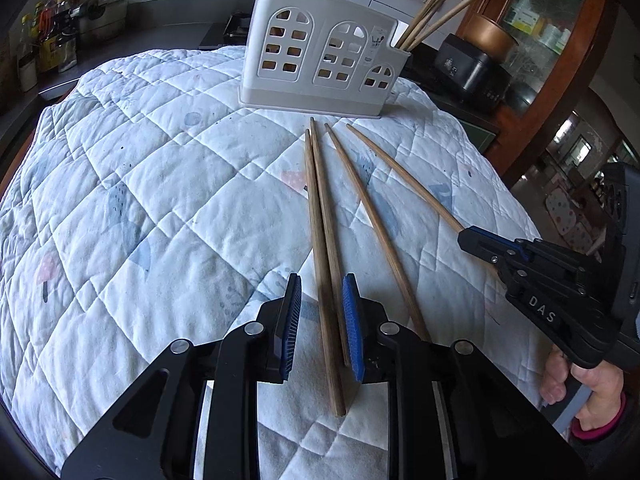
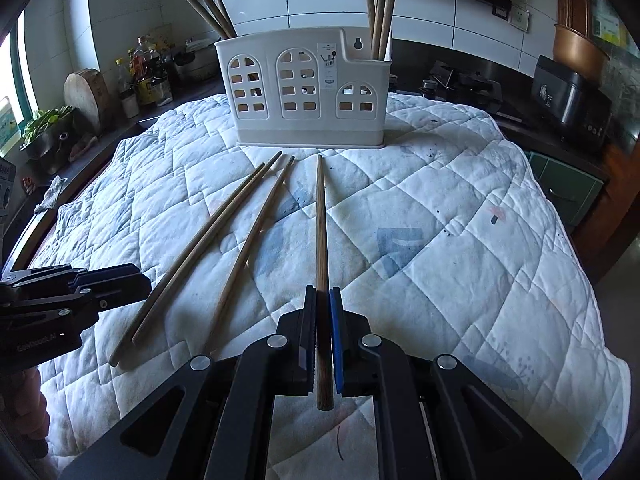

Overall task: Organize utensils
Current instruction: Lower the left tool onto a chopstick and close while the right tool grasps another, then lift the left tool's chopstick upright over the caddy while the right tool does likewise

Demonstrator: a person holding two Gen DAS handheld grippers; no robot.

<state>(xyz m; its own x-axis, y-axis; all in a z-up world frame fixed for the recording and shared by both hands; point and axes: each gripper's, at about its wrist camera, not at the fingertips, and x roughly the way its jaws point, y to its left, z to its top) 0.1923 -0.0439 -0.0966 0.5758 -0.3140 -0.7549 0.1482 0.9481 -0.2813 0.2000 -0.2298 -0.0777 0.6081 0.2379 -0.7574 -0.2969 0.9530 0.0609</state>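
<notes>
Lying on a white quilted cloth [image 1: 160,168] before a white plastic utensil holder [image 1: 320,60], three brown wooden chopsticks [image 1: 320,216], left gripper [image 1: 320,312] released astride two, right gripper [image 2: 322,320] clenched on a fourth chopstick [image 2: 321,220].

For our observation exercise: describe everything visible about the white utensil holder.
The white utensil holder looks like plastic, with arched window-like cut-outs, a stepped top, a keyhole hanging slot and a small label. It stands upright on the quilted cloth, on a matching base tray. Wooden chopsticks stick out of both end compartments; nothing grips it.
</notes>
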